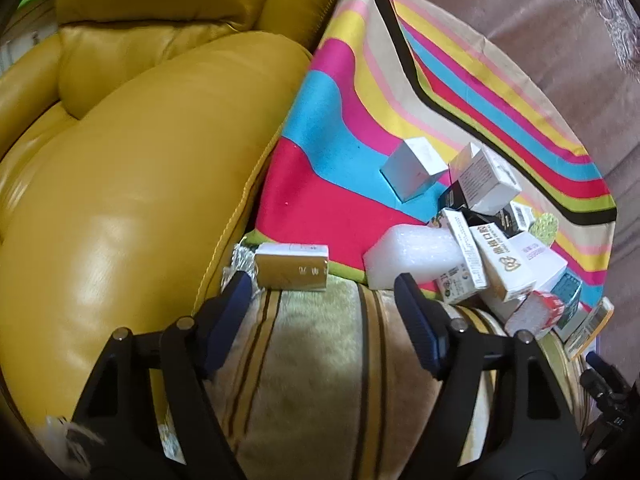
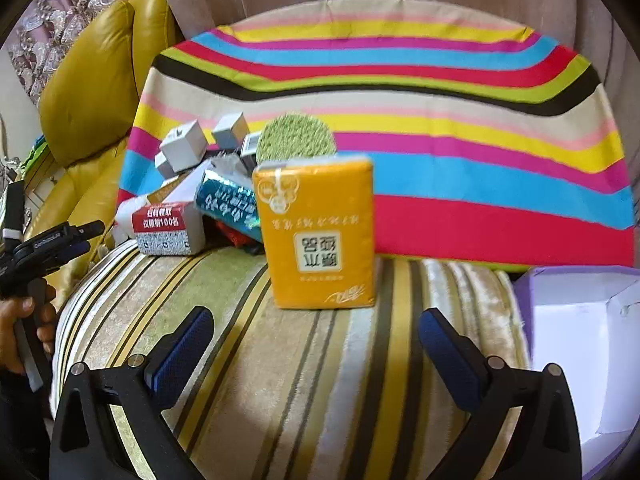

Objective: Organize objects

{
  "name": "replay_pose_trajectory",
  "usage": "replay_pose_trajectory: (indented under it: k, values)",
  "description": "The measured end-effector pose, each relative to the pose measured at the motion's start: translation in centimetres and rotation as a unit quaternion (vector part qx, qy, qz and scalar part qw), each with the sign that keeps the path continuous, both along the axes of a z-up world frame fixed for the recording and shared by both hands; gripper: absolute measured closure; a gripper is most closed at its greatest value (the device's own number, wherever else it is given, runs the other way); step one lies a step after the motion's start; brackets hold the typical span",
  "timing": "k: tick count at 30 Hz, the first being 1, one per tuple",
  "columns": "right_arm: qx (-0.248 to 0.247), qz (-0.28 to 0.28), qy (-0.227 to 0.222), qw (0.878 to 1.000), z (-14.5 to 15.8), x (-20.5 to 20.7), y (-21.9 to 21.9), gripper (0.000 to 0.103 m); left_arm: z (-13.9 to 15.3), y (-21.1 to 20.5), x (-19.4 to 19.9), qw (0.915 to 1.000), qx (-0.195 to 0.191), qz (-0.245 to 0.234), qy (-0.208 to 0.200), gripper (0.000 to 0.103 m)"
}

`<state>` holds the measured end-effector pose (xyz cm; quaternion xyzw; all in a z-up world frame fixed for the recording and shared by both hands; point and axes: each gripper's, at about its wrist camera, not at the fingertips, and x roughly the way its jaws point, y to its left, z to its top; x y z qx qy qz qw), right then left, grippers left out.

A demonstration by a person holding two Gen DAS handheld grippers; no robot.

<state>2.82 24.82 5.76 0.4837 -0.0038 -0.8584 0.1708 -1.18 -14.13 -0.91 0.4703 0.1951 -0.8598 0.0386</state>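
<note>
My left gripper [image 1: 324,292] is open and empty above the striped seat cushion [image 1: 312,360], just short of a gold box [image 1: 292,267] lying by the sofa arm. A white foam block [image 1: 412,258] and a pile of small boxes [image 1: 500,252] lie to its right. My right gripper [image 2: 316,328] is open and empty, facing an orange tissue pack [image 2: 318,236] that stands upright on the cushion. Left of the orange tissue pack lie a red-and-white pack [image 2: 166,228], a teal pack [image 2: 228,202] and grey-white boxes [image 2: 186,146].
A rainbow-striped pillow [image 2: 440,160] leans against the backrest behind the objects. A yellow leather sofa arm [image 1: 140,180] rises on the left. An open purple box with a white inside [image 2: 580,340] stands at the right. A green round pad [image 2: 296,138] rests against the pillow.
</note>
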Motion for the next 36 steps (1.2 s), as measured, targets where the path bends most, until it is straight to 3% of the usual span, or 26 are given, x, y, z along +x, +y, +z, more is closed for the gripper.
replay_pose_trajectory:
  k: [10, 12, 14, 20, 26, 32, 36]
  values:
    - [-0.018, 0.018, 0.027, 0.999, 1.2, -0.1, -0.3, 0.0, -1.5, -1.0, -2.5, 0.9987, -0.005, -0.025, -0.044, 0.033]
    - [-0.025, 0.016, 0.022, 0.999, 1.0, -0.4, -0.2, 0.0, -2.0, -1.0, -3.0, 0.9982, -0.005, -0.029, -0.052, 0.048]
    - [-0.035, 0.015, 0.02, 0.999, 1.0, -0.6, 0.1, 0.0, -2.3, -1.3, -3.2, 0.9978, -0.001, -0.032, -0.058, 0.053]
    - [-0.032, 0.011, 0.025, 0.999, 0.9, -1.7, 0.0, 0.0, -1.6, -1.2, -2.8, 0.9982, -0.014, -0.033, -0.049, 0.053]
    - [-0.02, 0.001, 0.029, 0.999, 0.8, -3.0, 0.0, 0.001, 0.8, -0.8, -0.6, 0.9988, -0.047, -0.007, -0.008, 0.053]
    - [0.0, 0.0, 0.028, 1.0, 0.5, -3.5, -0.6, 0.02, 3.4, 1.2, 1.6, 0.998, -0.051, -0.008, 0.037, 0.053]
    - [0.0, -0.001, 0.022, 1.0, 0.1, -3.6, -0.5, 0.049, 4.5, 3.6, 2.5, 0.9971, -0.033, -0.028, 0.062, 0.053]
